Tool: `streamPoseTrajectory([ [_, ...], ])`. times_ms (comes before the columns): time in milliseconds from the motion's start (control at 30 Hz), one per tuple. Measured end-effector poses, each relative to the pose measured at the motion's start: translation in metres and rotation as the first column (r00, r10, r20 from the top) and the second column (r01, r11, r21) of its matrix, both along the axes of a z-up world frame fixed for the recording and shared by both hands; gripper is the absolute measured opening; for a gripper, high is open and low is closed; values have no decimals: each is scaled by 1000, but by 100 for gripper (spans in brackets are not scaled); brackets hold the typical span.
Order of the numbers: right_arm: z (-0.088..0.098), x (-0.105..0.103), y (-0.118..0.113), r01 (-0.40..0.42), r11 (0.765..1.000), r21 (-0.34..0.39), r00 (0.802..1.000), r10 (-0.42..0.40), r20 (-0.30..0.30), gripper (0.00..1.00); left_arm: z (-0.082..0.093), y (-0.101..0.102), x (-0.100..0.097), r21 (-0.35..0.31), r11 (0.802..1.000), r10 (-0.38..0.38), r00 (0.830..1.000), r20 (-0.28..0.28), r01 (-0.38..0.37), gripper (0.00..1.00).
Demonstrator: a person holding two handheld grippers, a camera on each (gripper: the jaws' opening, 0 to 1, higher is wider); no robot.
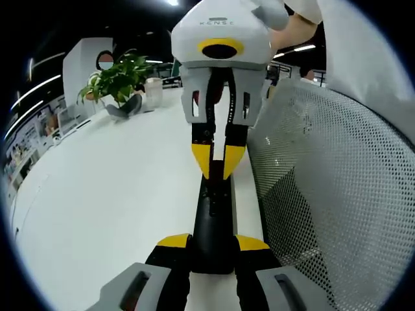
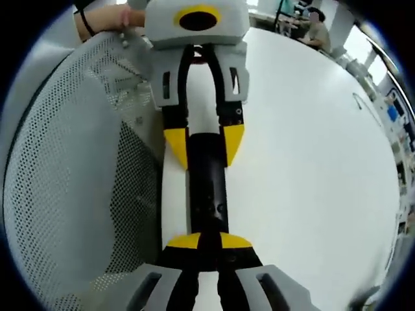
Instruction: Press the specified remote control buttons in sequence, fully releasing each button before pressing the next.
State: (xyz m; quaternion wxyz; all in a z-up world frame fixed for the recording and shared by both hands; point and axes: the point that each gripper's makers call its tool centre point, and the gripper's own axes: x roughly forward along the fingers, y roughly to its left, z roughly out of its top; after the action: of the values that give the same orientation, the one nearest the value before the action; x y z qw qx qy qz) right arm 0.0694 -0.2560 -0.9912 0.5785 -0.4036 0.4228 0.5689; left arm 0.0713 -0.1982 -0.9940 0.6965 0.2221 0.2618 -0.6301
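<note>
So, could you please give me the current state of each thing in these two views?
Remote control: black, lying on the table's edge, clamped at one end.
Left claw: shut on the remote control's near end.
Right claw: tips down on the remote control's far end; shut or not, cannot tell.
Table: white, bare around the remote control.
Mesh chair back: beside the table edge.
Potted plant: upright on the table.

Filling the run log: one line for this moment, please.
left gripper: grips long black remote control | right gripper: pinches its far end | white table; white mesh chair beside

White table (image 1: 104, 194), potted plant (image 1: 117, 81)
</note>
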Motion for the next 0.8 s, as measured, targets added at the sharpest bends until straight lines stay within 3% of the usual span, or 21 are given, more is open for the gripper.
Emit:
streamPoseTrajectory([
  [133, 2, -1, 0, -21, 994, 107, 994, 9, 112, 5, 0, 0, 0, -1, 1000, -1, 1000, -1, 1, 25],
  [233, 3, -1, 0, -40, 984, 176, 988, 13, 152, 5, 0, 0, 0, -2, 1000, -1, 1000, -1, 1, 25],
  [300, 4, -1, 1, 15, 973, 231, 990, -47, 136, 5, 0, 0, 0, -1, 1000, -1, 1000, 0, 1, 25],
  [400, 5, 0, 1, 29, 952, 305, 991, -66, 113, 5, 0, 0, 0, -3, 1000, -2, 1000, 0, 2, 25],
  [633, 5, 1, 5, 8, 945, 326, 996, -38, 86, 5, 0, 0, 0, -6, 1000, -2, 1000, -1, 2, 25],
  [800, 5, -1, 8, -89, 957, 275, 992, 61, 110, 6, 0, 0, -1, -6, 1000, -2, 1000, -2, 2, 25],
])
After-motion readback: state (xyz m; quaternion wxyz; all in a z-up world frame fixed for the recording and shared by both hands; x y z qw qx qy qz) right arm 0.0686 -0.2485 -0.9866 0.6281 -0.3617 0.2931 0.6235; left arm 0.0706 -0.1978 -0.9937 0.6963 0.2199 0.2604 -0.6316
